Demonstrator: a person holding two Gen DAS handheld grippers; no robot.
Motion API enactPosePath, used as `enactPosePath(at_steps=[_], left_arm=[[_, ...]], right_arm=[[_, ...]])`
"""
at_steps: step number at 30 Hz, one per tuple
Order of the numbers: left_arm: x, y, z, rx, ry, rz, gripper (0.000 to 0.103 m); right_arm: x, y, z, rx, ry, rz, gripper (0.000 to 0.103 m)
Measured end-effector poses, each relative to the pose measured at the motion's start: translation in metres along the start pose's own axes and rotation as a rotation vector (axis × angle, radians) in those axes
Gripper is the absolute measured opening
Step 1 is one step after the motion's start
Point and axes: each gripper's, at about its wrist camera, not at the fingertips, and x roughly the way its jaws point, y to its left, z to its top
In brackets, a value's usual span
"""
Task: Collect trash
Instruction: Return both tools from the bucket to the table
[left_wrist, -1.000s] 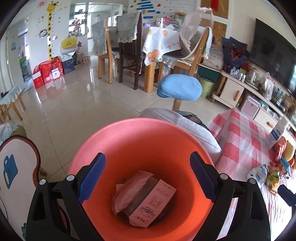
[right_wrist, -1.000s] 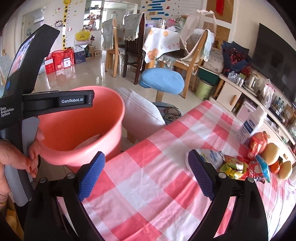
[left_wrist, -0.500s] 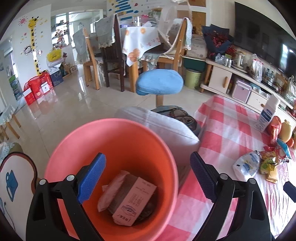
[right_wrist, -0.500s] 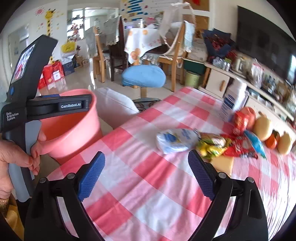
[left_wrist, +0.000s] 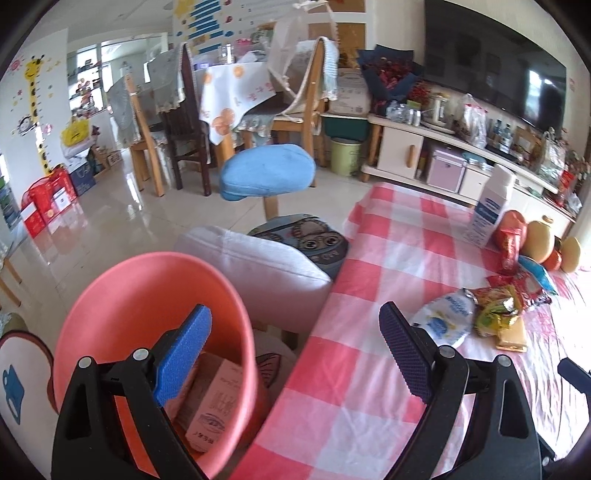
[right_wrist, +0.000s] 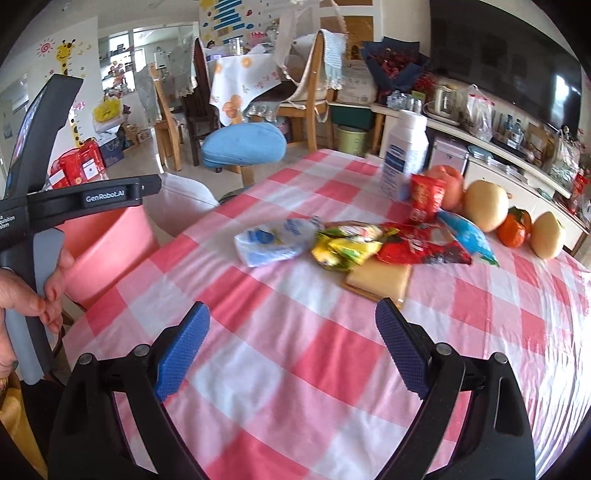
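A pile of wrappers lies on the pink-checked tablecloth (right_wrist: 332, 369): a white-and-blue bag (right_wrist: 273, 240), a yellow-green wrapper (right_wrist: 347, 243), a red wrapper (right_wrist: 417, 247), a blue one (right_wrist: 465, 232) and a flat tan packet (right_wrist: 380, 280). My right gripper (right_wrist: 291, 321) hangs open above the cloth, short of the pile, with nothing between its fingers. My left gripper (left_wrist: 295, 325) is open too, spanning the rim of the salmon bin (left_wrist: 147, 295) and the table's edge. A pink box (left_wrist: 214, 402) lies in the bin. The white-and-blue bag (left_wrist: 443, 321) shows ahead to the right.
Behind the pile stand a white carton (right_wrist: 404, 155), a red cup (right_wrist: 424, 199) and several fruits (right_wrist: 485, 205). A white cushioned seat (left_wrist: 258, 269) and a blue stool (left_wrist: 266, 173) stand beside the table. A hand (right_wrist: 22, 295) holds the left gripper's handle (right_wrist: 74, 199).
Both views have swung right, from the bin toward the table. The bin slid to the left and the wrapper pile came closer. Both grippers stayed open.
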Motion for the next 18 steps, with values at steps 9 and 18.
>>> enactPosePath(at_steps=[9, 18], left_arm=[[0.004, -0.035, -0.003, 0.049, 0.016, -0.093, 0.091], [0.012, -0.079, -0.007, 0.105, 0.041, -0.251, 0.091]], right_arm=[[-0.010, -0.042, -0.014, 0.055, -0.005, -0.020, 0.092], [-0.010, -0.090, -0.024, 0.156, 0.007, -0.015, 0.092]])
